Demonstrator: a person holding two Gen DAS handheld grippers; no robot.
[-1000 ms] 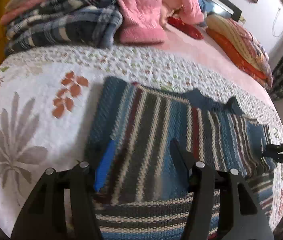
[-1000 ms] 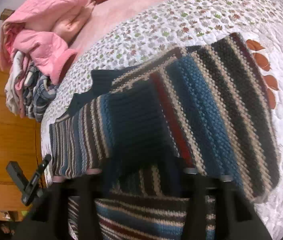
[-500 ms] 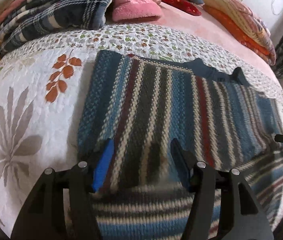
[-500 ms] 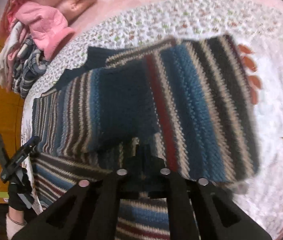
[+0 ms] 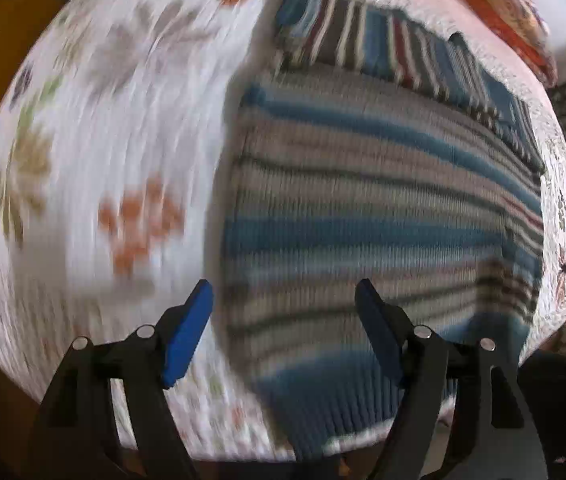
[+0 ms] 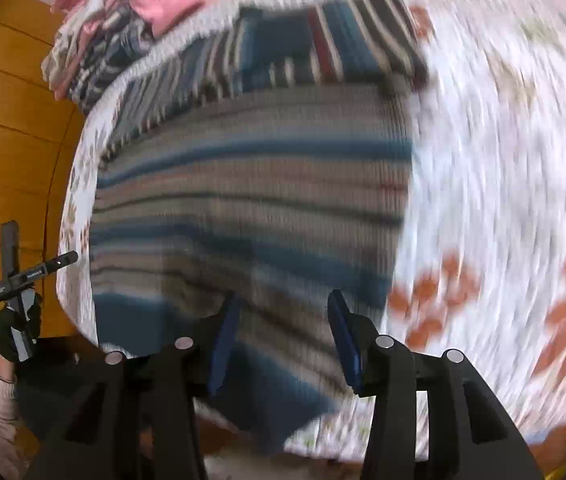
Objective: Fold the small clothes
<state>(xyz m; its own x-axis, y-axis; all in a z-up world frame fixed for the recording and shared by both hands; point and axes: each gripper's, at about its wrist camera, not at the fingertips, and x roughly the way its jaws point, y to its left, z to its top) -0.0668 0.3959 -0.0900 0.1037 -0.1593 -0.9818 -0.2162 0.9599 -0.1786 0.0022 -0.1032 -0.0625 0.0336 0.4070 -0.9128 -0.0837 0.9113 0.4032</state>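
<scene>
A striped knit sweater in blue, grey, cream and dark red lies flat on the floral quilt. Across its far end, a folded-over part shows stripes running the other way. My left gripper hovers open over the sweater's near left edge with nothing between its blue pads. In the right wrist view the sweater fills the middle. My right gripper is open above its near hem and holds nothing. A gloved hand holds the left gripper at the bed's left side. Both views are motion-blurred.
A heap of pink and plaid clothes sits beyond the sweater. An orange patterned pillow lies at the far right. A wooden panel wall stands beside the bed. The quilt's near edge drops off just under the grippers.
The right gripper, shut on the sweater fold half a second ago, has opened and let it go. Both grippers have pulled back fast toward the bed's near edge; the folded part now lies flat.
</scene>
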